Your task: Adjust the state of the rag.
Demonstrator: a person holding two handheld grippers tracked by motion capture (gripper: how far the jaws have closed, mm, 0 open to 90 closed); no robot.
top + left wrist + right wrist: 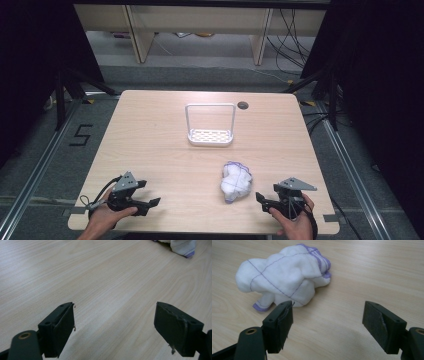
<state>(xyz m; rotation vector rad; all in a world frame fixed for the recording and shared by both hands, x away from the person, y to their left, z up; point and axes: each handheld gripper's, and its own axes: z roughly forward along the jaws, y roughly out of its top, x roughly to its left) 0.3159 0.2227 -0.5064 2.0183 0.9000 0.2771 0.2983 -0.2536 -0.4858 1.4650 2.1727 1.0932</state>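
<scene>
A crumpled white cloth with thin purple lines and a purple hem (236, 182) lies on the wooden table (165, 150), right of the middle near the front. My right gripper (265, 195) rests at the front right, just right of the cloth, open and pointing toward it. In the right gripper view the cloth (284, 275) sits a little ahead of the left jaw, and the open gripper (328, 304) holds nothing. My left gripper (149, 193) sits at the front left, open and empty. In the left gripper view the gripper (115, 306) has bare wood between its jaws, with a corner of the cloth (183, 246) far off.
A white rack with a perforated base and a tall hoop frame (210, 125) stands at the table's middle back. A dark round cable hole (243, 105) lies just behind it to the right. Black frames and cables surround the table on the floor.
</scene>
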